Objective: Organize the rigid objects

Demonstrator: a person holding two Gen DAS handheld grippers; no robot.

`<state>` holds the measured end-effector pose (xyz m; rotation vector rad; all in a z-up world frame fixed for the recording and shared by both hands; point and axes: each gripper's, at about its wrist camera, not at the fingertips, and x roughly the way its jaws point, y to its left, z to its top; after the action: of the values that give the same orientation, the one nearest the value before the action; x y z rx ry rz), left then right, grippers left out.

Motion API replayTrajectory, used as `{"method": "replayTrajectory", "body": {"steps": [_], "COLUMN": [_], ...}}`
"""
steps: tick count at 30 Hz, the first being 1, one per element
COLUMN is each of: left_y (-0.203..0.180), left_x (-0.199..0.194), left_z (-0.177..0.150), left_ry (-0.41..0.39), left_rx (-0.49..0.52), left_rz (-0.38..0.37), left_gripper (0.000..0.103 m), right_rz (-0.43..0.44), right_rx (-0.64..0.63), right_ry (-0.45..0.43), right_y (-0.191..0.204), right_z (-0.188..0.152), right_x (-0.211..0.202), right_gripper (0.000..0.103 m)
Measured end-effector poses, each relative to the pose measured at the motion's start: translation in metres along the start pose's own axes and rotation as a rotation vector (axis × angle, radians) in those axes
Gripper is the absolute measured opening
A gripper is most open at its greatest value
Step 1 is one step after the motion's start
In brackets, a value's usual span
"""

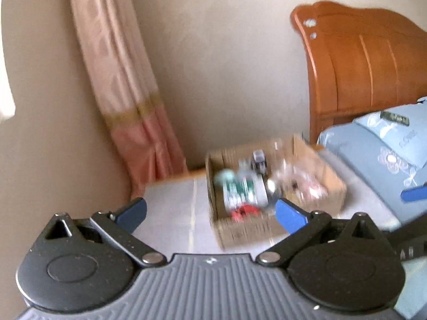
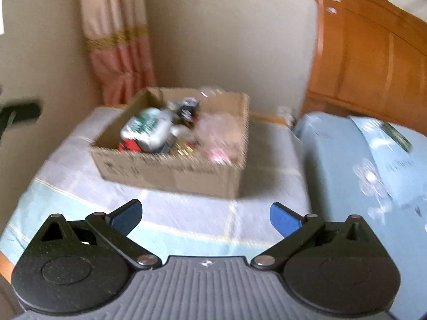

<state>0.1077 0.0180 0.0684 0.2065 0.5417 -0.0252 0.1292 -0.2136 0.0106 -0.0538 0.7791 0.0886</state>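
**A:** Left wrist view first. Nearest my lens, the left gripper [image 1: 210, 214] has its blue fingers [image 1: 289, 217] spread to full width, with nothing between them. Beyond them, the cardboard box [image 1: 248, 233] sits on a pale checked cloth [image 1: 170, 213], a little right of centre, blurred. In it I make out a white-and-green container [image 1: 244, 192], something red [image 1: 244, 212] at the near wall and clear plastic [image 1: 301, 184] on the right.

**B:** And further back?

**A:** A pink curtain [image 1: 125, 88] hangs far left; a wooden headboard [image 1: 365, 61] and light blue bedding [image 1: 373, 154] stand to the right.

**B:** The right wrist view?

**A:** The right gripper [image 2: 206, 218] is also spread wide and empty, above the checked cloth [image 2: 186, 213]. The box [image 2: 170, 170] lies farther off, centre, open-topped, the white-and-green container [image 2: 146, 128] at its left, clear plastic [image 2: 218, 133] at its right. Bedding [image 2: 347, 160] lies right, headboard [image 2: 373, 53] behind it.
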Motion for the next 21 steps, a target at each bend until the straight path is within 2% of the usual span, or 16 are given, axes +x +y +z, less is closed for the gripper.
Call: {"method": "replayTrajectory", "body": {"steps": [4, 8, 16, 21], "left_y": [-0.013, -0.02, -0.027, -0.028], "left_x": [0.008, 0.008, -0.013, -0.014], "left_z": [-0.03, -0.04, -0.038, -0.038], "left_ry": [0.118, 0.17, 0.133, 0.146], "left_rx": [-0.093, -0.128, -0.11, -0.109], "left_rz": [-0.02, -0.041, -0.013, -0.016], "left_gripper": [0.102, 0.102, 0.102, 0.102], "right_rz": [-0.012, -0.015, -0.029, -0.034], "right_rx": [0.031, 0.049, 0.039, 0.026], "right_ry": [0.01, 0.002, -0.011, -0.021], "right_y": [-0.005, -0.006, 0.001, 0.005], "right_z": [-0.017, -0.024, -0.024, -0.024], "right_x": [-0.012, -0.022, -0.029, -0.034], "right_gripper": [0.103, 0.103, 0.103, 0.103]}}
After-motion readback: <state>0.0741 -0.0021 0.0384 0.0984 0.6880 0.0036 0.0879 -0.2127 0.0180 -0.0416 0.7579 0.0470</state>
